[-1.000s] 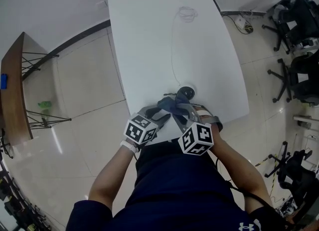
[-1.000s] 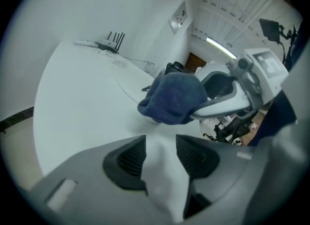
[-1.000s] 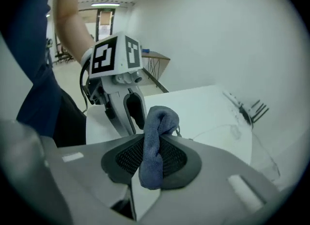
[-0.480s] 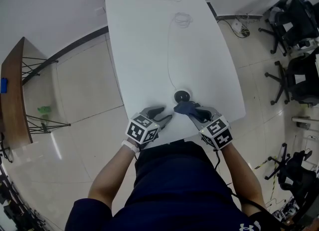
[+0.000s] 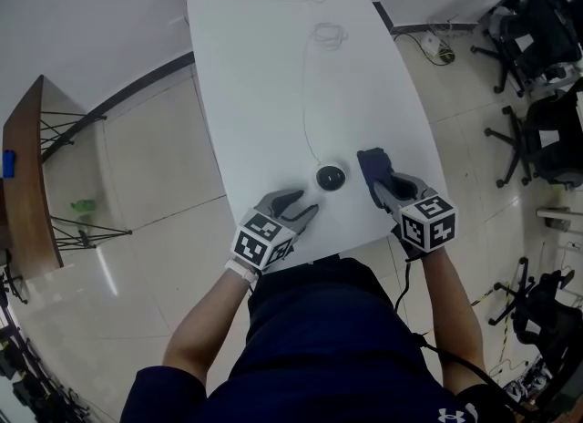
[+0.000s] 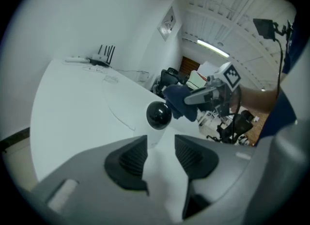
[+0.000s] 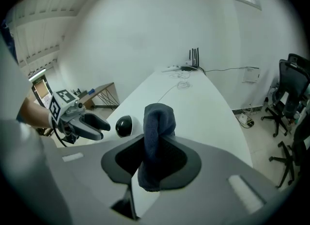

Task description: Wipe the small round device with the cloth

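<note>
Head view, bench: a long white bench point(image 5: 273, 66) runs away from the person, with a thin cable point(image 5: 305, 93) trailing down its middle to the small round device point(image 5: 331, 177).
Head view, device: black-topped, it stands near the bench's near edge, between the two grippers and touching neither.
Head view, left gripper: the left gripper point(image 5: 299, 205) lies low at the near edge, pointing toward the device from just short of it.
Head view, right gripper: the right gripper point(image 5: 381, 184) sits to the right of the device and carries a dark blue cloth point(image 5: 372, 162), which is held clear of it.
Left gripper view, jaws: apart and closing, with only bare bench top in the gap between the pads.
Left gripper view, device: a black dome on a pale base, upright just beyond the jaw tips; the cloth hangs close behind it.
Right gripper view, jaws: clamped on the folded cloth, which rises in a loop above the pads, with one end hanging below.
Right gripper view, device: ahead and to the left on the bench, between the cloth and the left gripper.
Right gripper view, surroundings: office chairs point(image 7: 294, 90) stand on the floor at right.
</note>
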`<state>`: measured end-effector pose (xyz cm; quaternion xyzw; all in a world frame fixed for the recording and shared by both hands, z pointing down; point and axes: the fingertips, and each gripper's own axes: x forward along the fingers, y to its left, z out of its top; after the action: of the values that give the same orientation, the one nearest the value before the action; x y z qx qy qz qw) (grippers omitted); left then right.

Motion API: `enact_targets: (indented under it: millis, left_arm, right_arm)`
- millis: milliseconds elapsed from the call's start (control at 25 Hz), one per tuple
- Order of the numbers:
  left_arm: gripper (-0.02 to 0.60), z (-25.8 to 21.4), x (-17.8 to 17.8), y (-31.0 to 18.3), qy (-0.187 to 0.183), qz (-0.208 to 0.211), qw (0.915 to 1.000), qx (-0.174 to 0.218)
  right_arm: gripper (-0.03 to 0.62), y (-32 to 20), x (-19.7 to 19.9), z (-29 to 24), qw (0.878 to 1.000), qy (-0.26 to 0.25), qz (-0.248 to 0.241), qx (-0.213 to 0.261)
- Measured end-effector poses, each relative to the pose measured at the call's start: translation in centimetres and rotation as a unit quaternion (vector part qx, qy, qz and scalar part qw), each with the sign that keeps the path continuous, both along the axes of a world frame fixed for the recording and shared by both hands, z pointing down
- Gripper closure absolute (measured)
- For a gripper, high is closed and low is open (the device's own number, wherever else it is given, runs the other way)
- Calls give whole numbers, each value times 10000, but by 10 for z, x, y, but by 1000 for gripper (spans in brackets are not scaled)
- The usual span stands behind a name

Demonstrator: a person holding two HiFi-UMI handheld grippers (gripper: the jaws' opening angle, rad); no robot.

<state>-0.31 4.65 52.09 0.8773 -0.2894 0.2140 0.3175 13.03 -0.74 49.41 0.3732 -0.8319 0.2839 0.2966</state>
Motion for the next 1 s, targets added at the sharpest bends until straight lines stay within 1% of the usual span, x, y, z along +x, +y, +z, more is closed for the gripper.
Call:
enact_targets:
  millis: [80,160,280,360,480,560,640,720,800,920,1000]
  left_arm:
    - [403,-9,2,-8,-71,-111,9995,288]
    - [403,-17,6,-15,-68,-174,9986,490]
    - [403,-21,13,-20,71,-164,9985,518]
    - [403,-22,17,-21,133,-109,9986,500]
    - [403,-21,18,-19,161,-45,9988,459]
    - [403,-17,14,-17,149,-62,9991,398]
    - [403,-12,9,-14,139,-126,9994,298]
    - [403,-8,3,-11,139,-210,9995,197]
    - [405,-5,-3,-8,115,-271,9995,126]
    - [405,0,-12,-4,66,-312,9995,34]
    - [405,2,-14,-1,53,-326,9995,-10]
  right_arm:
    - [508,-7,-7,-1,9999,-163,45,-26]
    - [508,-8,-17,4,9995,-281,52,-111]
    - [508,-4,-33,13,9996,-230,-43,-181]
    - [508,-1,-42,7,9998,-110,-187,1]
    - [508,4,-51,-12,9969,198,-553,531]
    - [508,10,-59,-21,9919,457,-872,802]
    - [508,19,-69,-22,9843,745,-1263,980]
    - [508,30,-76,-16,9724,1098,-1716,1140]
    - [508,43,-83,-8,9601,1329,-2135,1220]
    - [508,63,-90,11,9506,1408,-2577,1008]
    - [509,75,-92,20,9505,1307,-2717,757]
